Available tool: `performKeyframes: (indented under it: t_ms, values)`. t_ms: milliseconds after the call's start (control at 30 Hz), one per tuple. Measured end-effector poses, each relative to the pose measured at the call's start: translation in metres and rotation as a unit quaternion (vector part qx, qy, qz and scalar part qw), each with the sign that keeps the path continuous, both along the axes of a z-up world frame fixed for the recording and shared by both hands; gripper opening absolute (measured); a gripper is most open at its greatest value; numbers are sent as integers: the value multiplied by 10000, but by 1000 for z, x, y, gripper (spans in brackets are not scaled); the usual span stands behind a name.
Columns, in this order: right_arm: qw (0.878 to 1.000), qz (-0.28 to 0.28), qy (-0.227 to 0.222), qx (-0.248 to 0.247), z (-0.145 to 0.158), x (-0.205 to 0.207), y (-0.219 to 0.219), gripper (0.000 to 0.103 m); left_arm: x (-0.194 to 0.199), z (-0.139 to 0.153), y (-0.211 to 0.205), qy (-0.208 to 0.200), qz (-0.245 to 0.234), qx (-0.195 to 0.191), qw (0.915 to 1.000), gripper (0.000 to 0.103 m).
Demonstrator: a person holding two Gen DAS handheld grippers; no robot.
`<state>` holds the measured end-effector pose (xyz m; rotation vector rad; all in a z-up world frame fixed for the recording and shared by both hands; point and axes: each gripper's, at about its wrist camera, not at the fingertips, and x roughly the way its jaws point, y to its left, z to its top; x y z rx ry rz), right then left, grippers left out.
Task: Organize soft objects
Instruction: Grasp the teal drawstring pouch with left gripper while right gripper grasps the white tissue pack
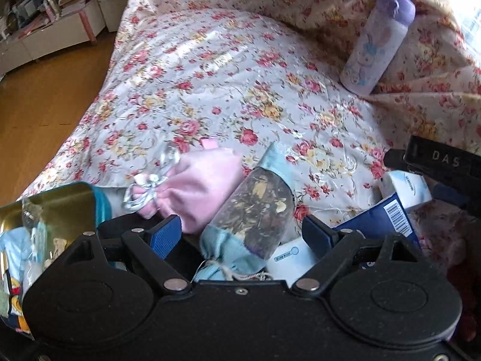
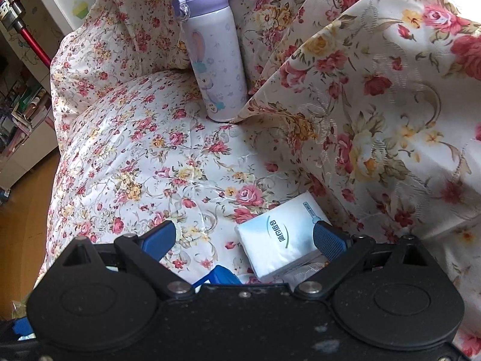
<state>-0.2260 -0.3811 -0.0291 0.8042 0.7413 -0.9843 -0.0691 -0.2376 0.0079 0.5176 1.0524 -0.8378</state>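
Observation:
In the left wrist view my left gripper [image 1: 242, 228] is open, its blue fingers either side of a light blue sachet [image 1: 252, 210] filled with dried flowers, lying on the floral bedspread [image 1: 228, 84]. A pink drawstring pouch [image 1: 192, 186] lies just left of it. A white tissue pack [image 1: 402, 186] and a dark blue box [image 1: 378, 219] lie to the right, by the other black gripper [image 1: 436, 159]. In the right wrist view my right gripper [image 2: 245, 236] is open low over the bedspread, with the white tissue pack [image 2: 279, 237] against its right finger [image 2: 327, 237].
A lilac bottle [image 2: 215, 51] stands upright against floral cushions [image 2: 375, 105] at the back; it also shows in the left wrist view [image 1: 375, 42]. A gold and teal packet [image 1: 57, 207] lies at the left. The bed edge drops to a wooden floor [image 1: 45, 96], with cluttered shelves [image 1: 39, 9] beyond.

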Motion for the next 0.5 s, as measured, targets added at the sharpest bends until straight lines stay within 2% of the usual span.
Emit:
performKeyframes:
  t_ms: [333,500]
  values:
    - [9998,-26,-173,101,-2,-2,-3,99,4,-24,-25,128,-31,430,9990,85]
    - [9994,-78,-279,194,-4,-4,-4,99,2,-34,-34,39,-131,650,9978,91]
